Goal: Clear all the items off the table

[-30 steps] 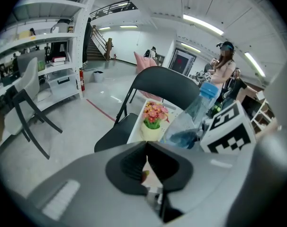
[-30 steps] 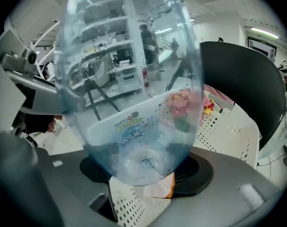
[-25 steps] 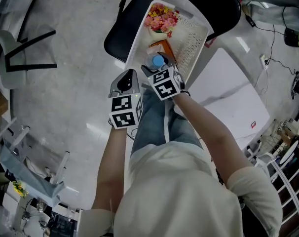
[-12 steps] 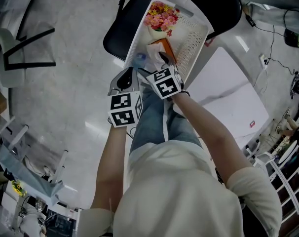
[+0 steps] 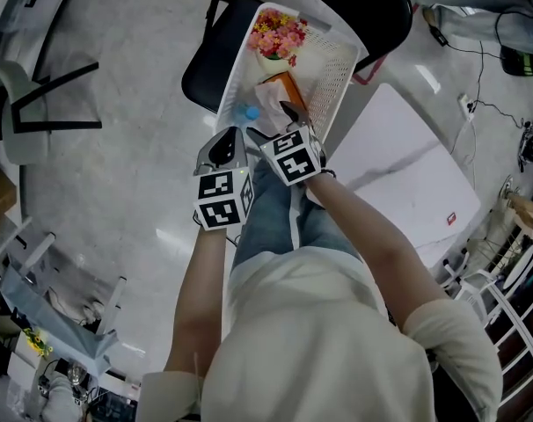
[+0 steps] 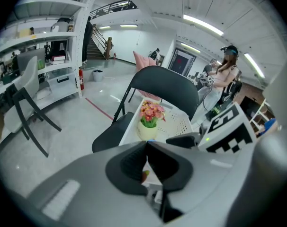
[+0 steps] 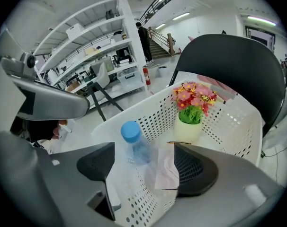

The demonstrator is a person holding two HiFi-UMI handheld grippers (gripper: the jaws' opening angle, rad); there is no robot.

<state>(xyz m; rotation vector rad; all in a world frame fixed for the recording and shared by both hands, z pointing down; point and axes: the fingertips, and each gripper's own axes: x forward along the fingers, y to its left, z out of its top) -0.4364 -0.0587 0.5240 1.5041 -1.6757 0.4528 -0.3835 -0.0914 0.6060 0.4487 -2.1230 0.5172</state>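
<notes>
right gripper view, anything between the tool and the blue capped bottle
Nothing visible does. The right tool, open, its jaws having just closed a little on nothing, looks straight at the clear plastic bottle with the blue cap, lying in the white perforated plastic basket; a white tissue lies beside it, not over it.

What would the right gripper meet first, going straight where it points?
Probably the blue-capped bottle in the white basket, between its jaws, which just closed slightly yet grip nothing; depth unclear.
</notes>
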